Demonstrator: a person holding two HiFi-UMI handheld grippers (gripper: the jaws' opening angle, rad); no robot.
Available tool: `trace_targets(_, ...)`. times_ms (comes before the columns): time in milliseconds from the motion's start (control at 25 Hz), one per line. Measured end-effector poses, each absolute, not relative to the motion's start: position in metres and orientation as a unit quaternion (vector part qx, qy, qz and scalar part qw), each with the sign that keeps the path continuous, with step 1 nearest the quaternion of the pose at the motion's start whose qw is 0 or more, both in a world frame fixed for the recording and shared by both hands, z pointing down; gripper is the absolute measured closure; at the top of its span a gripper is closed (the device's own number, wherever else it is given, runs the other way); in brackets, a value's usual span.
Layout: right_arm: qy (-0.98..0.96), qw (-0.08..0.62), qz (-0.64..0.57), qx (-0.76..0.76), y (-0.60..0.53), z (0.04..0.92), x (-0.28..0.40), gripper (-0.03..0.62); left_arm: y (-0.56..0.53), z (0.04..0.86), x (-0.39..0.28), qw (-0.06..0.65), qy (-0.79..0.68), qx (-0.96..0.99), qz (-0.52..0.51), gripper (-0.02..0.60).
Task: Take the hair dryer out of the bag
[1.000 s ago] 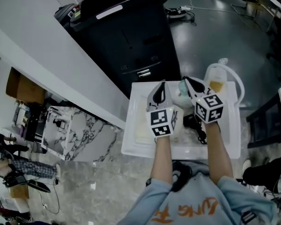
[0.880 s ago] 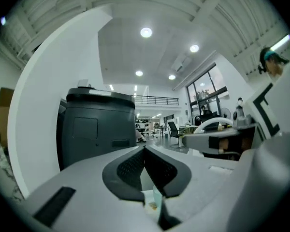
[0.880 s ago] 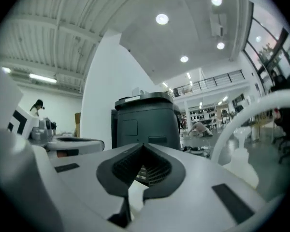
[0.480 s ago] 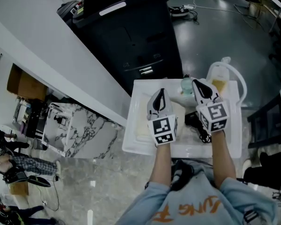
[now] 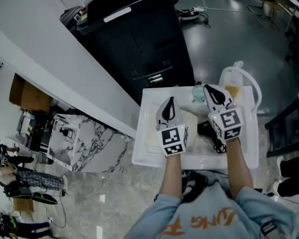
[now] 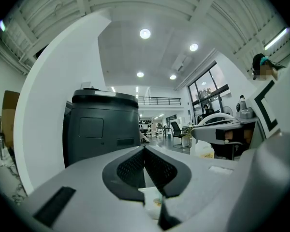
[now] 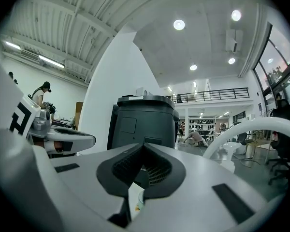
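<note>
The left tool and the right tool are both held level above the white table, each with its jaws closed together on nothing. The black hair dryer lies on the table, right of its middle, partly under the right tool.

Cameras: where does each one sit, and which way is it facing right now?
Head view: on the head, steeply down on the white table; forearms, left gripper and right gripper show.
Left gripper view: on that gripper, level along its shut jaws toward the black cabinet.
Right gripper view: likewise, along its own shut jaws toward the cabinet.
Shared: all three show the cabinet; each gripper view catches the other gripper.
</note>
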State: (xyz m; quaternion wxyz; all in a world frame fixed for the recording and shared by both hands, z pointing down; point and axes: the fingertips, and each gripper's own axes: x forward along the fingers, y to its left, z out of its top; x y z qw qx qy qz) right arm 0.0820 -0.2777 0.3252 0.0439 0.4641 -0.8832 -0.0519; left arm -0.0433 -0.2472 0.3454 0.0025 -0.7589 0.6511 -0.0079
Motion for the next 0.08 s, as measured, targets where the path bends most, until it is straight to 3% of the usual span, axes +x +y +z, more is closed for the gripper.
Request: trace_targets(80,-0.882,0.047,-0.052,0.466,-0.2782,0.3255,0.0823,0.597,-0.2475,0.3438,-0.0432,0.004,0.649,-0.761,-0.009,0.579)
